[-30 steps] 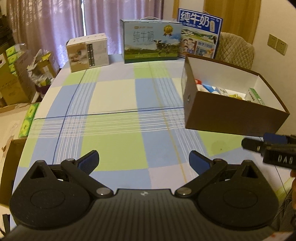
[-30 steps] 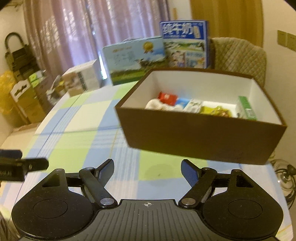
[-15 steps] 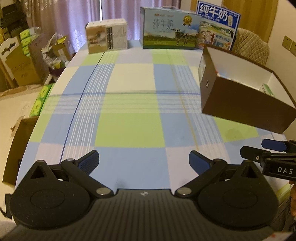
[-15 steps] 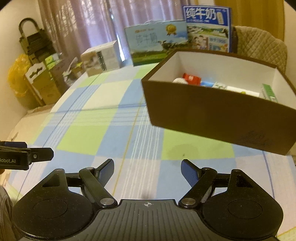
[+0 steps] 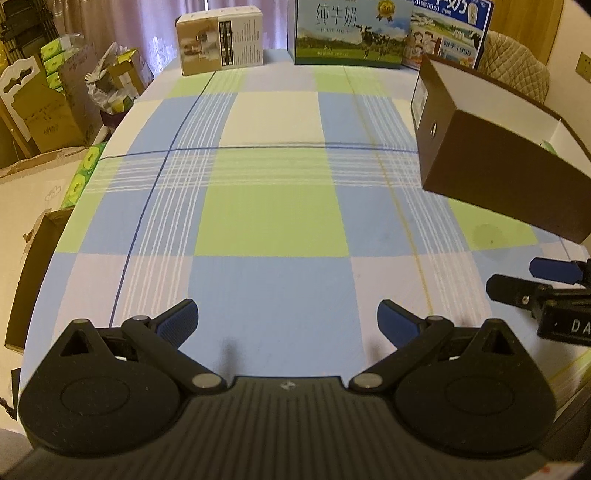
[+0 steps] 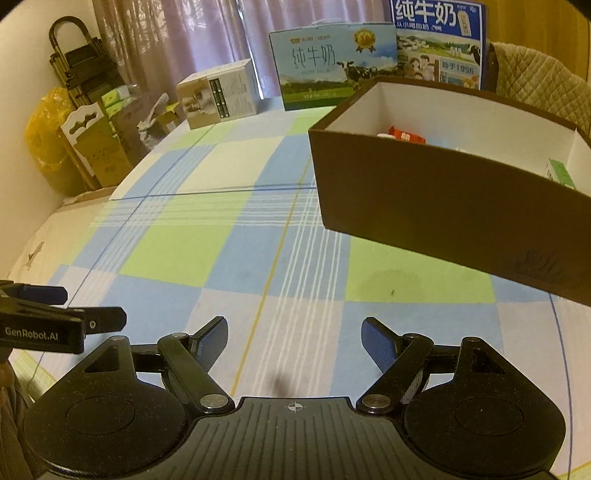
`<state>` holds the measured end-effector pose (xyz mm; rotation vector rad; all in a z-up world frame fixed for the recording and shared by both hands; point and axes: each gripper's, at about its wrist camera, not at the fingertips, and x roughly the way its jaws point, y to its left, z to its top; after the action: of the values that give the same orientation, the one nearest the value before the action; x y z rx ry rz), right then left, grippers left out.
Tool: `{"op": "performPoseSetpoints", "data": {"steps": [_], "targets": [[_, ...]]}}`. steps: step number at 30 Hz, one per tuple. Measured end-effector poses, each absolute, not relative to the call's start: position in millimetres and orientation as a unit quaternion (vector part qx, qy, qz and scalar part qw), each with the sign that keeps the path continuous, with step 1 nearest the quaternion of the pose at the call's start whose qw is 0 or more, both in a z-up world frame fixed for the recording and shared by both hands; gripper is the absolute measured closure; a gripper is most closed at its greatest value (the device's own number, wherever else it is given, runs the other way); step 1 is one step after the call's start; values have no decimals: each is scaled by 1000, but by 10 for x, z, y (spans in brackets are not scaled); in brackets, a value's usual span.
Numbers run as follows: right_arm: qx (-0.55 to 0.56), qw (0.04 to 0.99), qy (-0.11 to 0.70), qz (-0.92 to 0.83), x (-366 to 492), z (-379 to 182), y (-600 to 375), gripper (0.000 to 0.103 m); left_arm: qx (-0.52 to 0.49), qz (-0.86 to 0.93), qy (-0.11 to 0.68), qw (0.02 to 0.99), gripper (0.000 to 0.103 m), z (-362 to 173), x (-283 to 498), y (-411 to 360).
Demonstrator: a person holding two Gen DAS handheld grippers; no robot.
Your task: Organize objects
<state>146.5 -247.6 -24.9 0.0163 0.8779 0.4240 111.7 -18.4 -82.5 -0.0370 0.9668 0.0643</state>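
Observation:
A brown cardboard box (image 6: 443,199) with a white inside stands on the checked tablecloth at the right; a red packet (image 6: 404,136) and a green carton (image 6: 561,173) show over its rim. The same box (image 5: 491,177) fills the right of the left wrist view. My left gripper (image 5: 286,321) hangs open over the near part of the cloth, nothing between its fingers. My right gripper (image 6: 293,341) is open too, empty, short of the box's near wall. Each gripper shows in the other's view: the right gripper (image 5: 543,291) and the left gripper (image 6: 55,317).
At the table's far edge stand a beige carton (image 5: 219,40), a milk case with a cow picture (image 5: 351,33) and a blue milk case (image 5: 450,33). Cardboard boxes (image 5: 48,110) crowd the floor at the left. A quilted chair (image 6: 543,88) stands behind the box.
Both grippers have drawn back toward the near edge and sunk lower, so the brown box looks farther and its contents are mostly hidden behind its wall. Both stayed open.

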Motion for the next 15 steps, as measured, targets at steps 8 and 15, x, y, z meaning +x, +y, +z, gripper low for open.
{"op": "performPoseSetpoints", "data": {"steps": [8,15], "targets": [[12,877,436,201,1536,-334,-2466,26,-15,27,472,881,1,-895,1131,-190],[12,874,442,201,1553,-364,-2462,26,-17,26,479,877,1,-931,1171,-186]]}}
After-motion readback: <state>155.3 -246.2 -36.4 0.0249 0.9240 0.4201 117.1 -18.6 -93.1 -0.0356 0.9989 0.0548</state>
